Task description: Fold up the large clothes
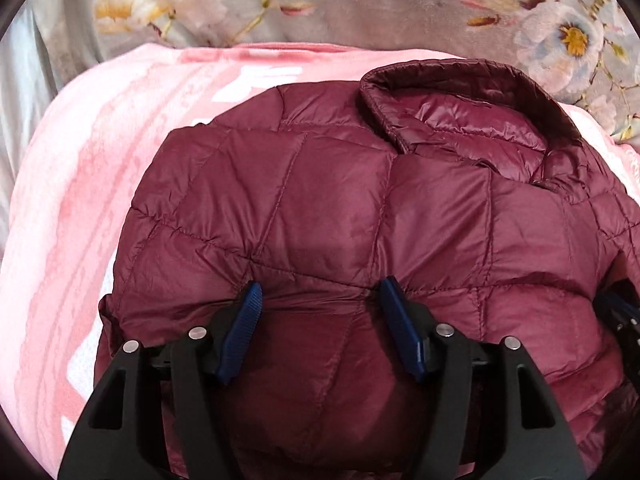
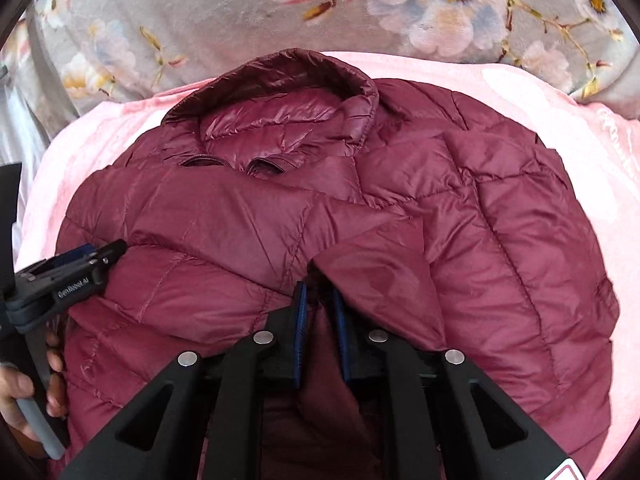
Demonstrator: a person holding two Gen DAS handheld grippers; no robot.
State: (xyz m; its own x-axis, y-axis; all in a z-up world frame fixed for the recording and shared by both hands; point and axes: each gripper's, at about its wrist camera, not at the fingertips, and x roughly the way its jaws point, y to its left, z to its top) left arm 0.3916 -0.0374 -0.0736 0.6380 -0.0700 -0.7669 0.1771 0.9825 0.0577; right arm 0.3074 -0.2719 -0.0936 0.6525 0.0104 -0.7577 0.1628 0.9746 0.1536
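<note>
Left tool (image 1: 320,300) we see spread over the maroon jacket (image 1: 340,220); right tool (image 2: 319,300) – nearly closed, pinching a fold at six o'clock on the pink blanket (image 2: 560,128).

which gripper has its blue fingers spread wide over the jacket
The left gripper: fingers wide apart over the maroon jacket. The right gripper is nearly closed.

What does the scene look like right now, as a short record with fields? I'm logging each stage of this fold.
garment: maroon quilted jacket, collar at the far end
surface: pink blanket over a flowered cover
left gripper: open, fingers resting on the jacket
right gripper: jaws nearly together, a fabric edge between them; grip cannot be confirmed
fold stage: sleeves folded in over the front
</note>
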